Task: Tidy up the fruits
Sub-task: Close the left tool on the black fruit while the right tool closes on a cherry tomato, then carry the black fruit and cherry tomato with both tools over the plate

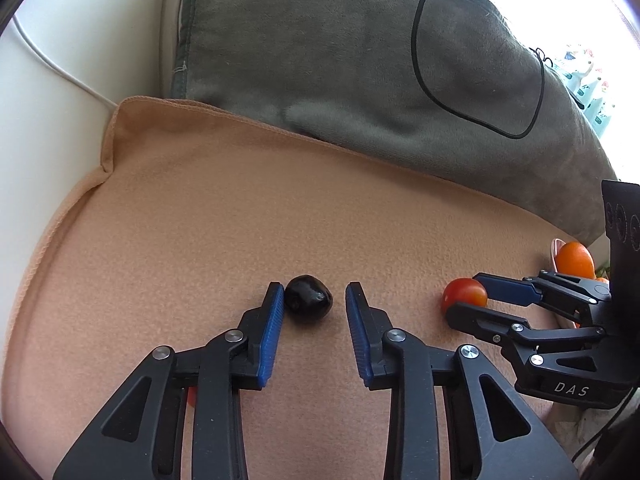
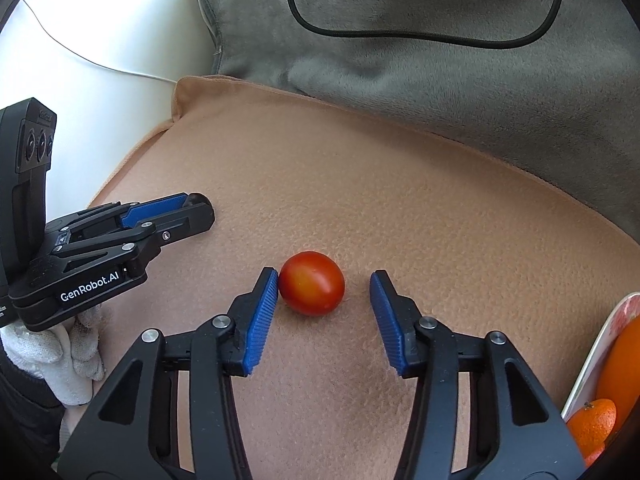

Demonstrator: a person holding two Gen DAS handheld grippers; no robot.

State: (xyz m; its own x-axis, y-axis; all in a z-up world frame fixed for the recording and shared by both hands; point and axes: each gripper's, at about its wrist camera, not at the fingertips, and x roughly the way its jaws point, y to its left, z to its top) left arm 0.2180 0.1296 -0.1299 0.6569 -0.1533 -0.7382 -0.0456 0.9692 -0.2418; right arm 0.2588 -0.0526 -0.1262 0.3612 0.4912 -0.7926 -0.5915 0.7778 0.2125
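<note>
A dark, glossy plum-like fruit [image 1: 309,299] lies on the tan cloth [image 1: 280,200]. It sits between the fingers of my left gripper [image 1: 315,288]: the left pad touches it and the right pad stands clear, so the gripper is open. A red tomato [image 2: 312,288] lies between the fingers of my right gripper [image 2: 324,276]. Its left pad is against the tomato and a gap shows at the right pad, so this gripper is open too. In the right wrist view the left gripper [image 2: 208,210] hides the dark fruit.
A plate [image 2: 592,356] at the right edge holds an orange [image 2: 624,360] and a mandarin [image 2: 592,420]. A grey cushion [image 1: 320,60] with a black cable [image 1: 418,40] lies behind the cloth. A white-gloved hand [image 2: 60,356] holds the left gripper.
</note>
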